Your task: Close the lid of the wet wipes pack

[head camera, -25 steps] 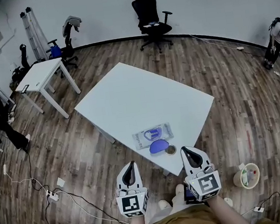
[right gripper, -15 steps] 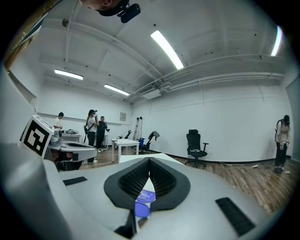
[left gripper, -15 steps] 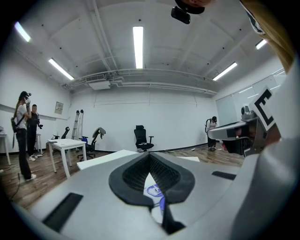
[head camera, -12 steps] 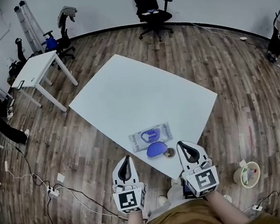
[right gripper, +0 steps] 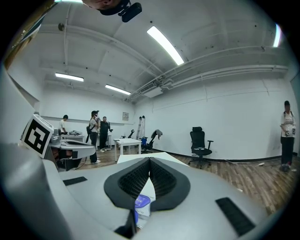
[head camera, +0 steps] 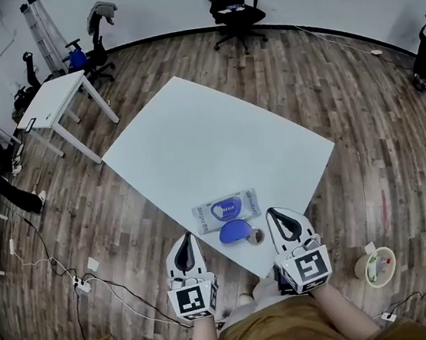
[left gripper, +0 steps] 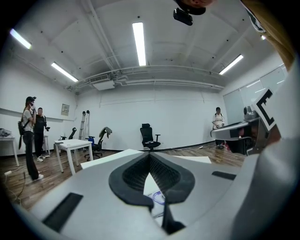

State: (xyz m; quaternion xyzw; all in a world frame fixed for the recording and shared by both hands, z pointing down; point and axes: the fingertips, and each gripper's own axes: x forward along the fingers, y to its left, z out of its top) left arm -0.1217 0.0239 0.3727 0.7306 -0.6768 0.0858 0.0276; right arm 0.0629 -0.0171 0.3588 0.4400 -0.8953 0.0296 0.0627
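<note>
1. Both grippers have crept forward over the last second. The right gripper (head camera: 274, 215) now noses over the near edge of the white table (head camera: 193, 129), and the left gripper (head camera: 185, 242) trails just off that edge.
2. The wet wipes pack (head camera: 227, 210) lies flat near the table's near edge, between the two grippers and a little ahead of them. It has not moved on the table.
3. Its blue lid (head camera: 236, 230) is still flipped open towards me, lying flat beside the pack. Nothing has touched it yet.
4. A small round thing (head camera: 257, 236) sits just beside the lid. It is too small for me to tell what it is, possibly a seal or cap.
5. In the left gripper view the jaws are pressed together at the tips with nothing between them. The right gripper view shows the same, clenched and empty.
6. I judge this as approach only, with the closing not yet begun. The right gripper is nearest the lid, so a push from that side should fold it over the pack.
</note>
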